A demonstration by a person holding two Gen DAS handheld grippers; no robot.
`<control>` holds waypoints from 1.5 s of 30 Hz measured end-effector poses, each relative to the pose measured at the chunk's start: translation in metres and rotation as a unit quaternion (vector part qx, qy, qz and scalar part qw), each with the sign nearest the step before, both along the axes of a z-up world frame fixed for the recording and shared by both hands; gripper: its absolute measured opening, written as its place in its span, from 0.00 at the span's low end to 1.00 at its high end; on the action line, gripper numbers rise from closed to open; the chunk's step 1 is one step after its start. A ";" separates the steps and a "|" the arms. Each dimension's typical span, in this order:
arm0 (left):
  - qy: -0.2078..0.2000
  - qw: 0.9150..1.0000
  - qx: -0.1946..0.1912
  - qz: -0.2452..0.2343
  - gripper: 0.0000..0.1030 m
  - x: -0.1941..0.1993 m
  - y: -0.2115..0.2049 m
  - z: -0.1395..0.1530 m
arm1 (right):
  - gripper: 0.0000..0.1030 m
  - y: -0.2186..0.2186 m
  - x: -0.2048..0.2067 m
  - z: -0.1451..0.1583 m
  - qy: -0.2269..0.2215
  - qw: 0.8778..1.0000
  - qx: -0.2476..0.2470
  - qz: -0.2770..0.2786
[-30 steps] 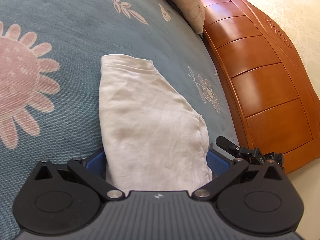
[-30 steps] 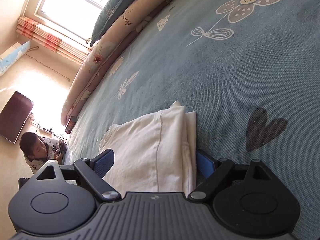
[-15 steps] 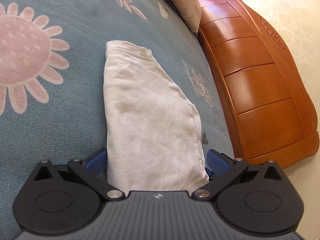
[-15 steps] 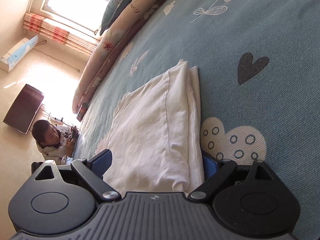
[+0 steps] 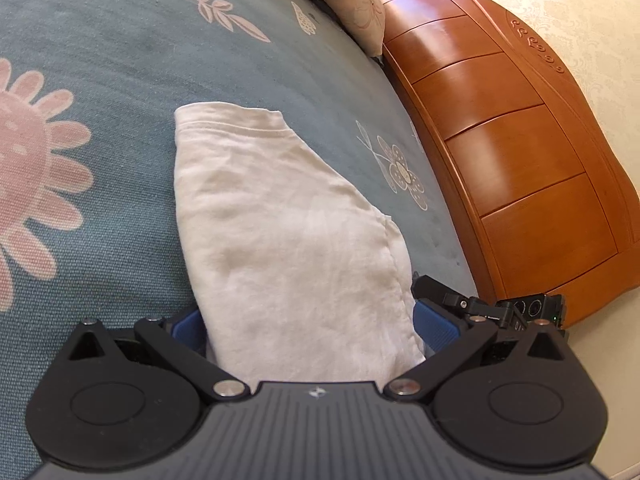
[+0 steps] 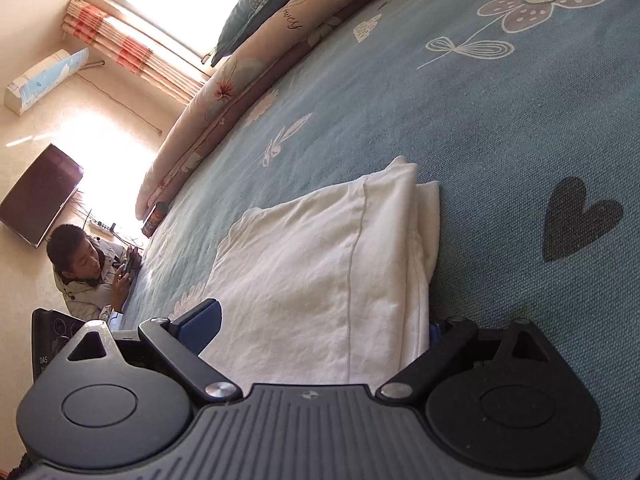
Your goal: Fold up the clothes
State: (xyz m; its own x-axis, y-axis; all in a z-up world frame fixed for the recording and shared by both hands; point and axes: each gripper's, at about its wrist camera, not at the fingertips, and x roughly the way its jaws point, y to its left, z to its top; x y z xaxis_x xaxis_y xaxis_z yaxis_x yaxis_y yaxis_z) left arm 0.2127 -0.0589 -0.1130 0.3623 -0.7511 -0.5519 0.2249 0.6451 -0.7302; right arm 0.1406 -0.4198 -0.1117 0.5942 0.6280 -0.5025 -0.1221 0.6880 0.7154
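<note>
Cream cotton garment (image 5: 288, 240) folded into a long wedge, lying on the teal flowered bedspread (image 5: 120, 60), near end running between the blue pads of both claws. Left gripper (image 5: 310, 324) spread wide, pads either side of the cloth, not pinching it. Right gripper (image 6: 320, 320) likewise agape: one pad (image 6: 200, 322) clear of the fabric at 9 o'clock, the other mostly hidden under the folded edge at 3 o'clock.

Only from the left wrist: orange wooden footboard (image 5: 520, 160) along the bed's edge from 1 to 4 o'clock, a pillow corner (image 5: 364, 8) at 12, part of the right gripper's black body (image 5: 500, 308) poking in at 4. Only from the right wrist: stacked layers of the fold at the garment's far corner (image 6: 416, 184), rolled bedding (image 6: 248, 76) at 11, a bright window (image 6: 168, 0), a dark television (image 6: 36, 192) and a seated person (image 6: 88, 272) holding a phone at 9.

Compared with half a second ago: both views pulled back and tilted, the heart print again at 3 o'clock in the right view, spotted heart gone, right gripper back in the left view. Both claws as wide as before.
</note>
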 end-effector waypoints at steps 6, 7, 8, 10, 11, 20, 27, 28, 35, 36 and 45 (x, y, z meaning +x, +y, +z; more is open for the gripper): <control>-0.001 1.000 -0.005 0.005 0.99 -0.012 0.006 0.000 | 0.94 -0.005 -0.026 0.000 0.009 1.000 0.022 0.015; 0.005 1.000 -0.015 0.007 0.99 -0.010 0.009 -0.002 | 0.94 -0.007 -0.024 -0.001 0.012 0.999 0.031 0.013; 0.011 1.000 -0.026 0.009 0.99 -0.008 0.012 -0.003 | 0.94 -0.009 -0.021 -0.002 0.019 0.999 0.040 0.010; 0.020 0.999 -0.030 0.005 0.99 -0.004 0.012 -0.004 | 0.94 -0.010 -0.013 -0.003 0.033 0.998 0.051 0.001; 0.019 0.999 -0.028 0.003 0.99 -0.003 0.011 -0.003 | 0.94 -0.009 -0.009 -0.003 0.036 0.998 0.053 -0.003; 0.005 1.000 -0.021 -0.012 0.99 -0.006 0.008 -0.002 | 0.84 0.006 -0.007 0.000 0.013 1.000 -0.007 0.011; 0.001 1.000 0.009 0.003 0.97 -0.008 -0.001 0.002 | 0.51 -0.003 -0.009 -0.004 0.025 0.999 -0.035 0.001; -0.002 1.000 0.017 0.005 0.96 -0.009 -0.003 0.003 | 0.50 -0.002 -0.009 -0.003 0.026 0.999 -0.039 0.001; -0.010 0.998 0.051 0.026 0.73 -0.013 -0.001 0.006 | 0.48 0.004 -0.011 -0.001 0.026 0.998 -0.061 -0.001; -0.010 0.998 0.052 0.027 0.71 -0.014 0.000 0.006 | 0.48 0.004 -0.011 -0.001 0.026 0.998 -0.064 -0.001; -0.019 0.997 0.066 0.032 0.59 -0.014 0.001 0.006 | 0.47 0.014 -0.012 0.006 0.020 0.994 -0.107 0.003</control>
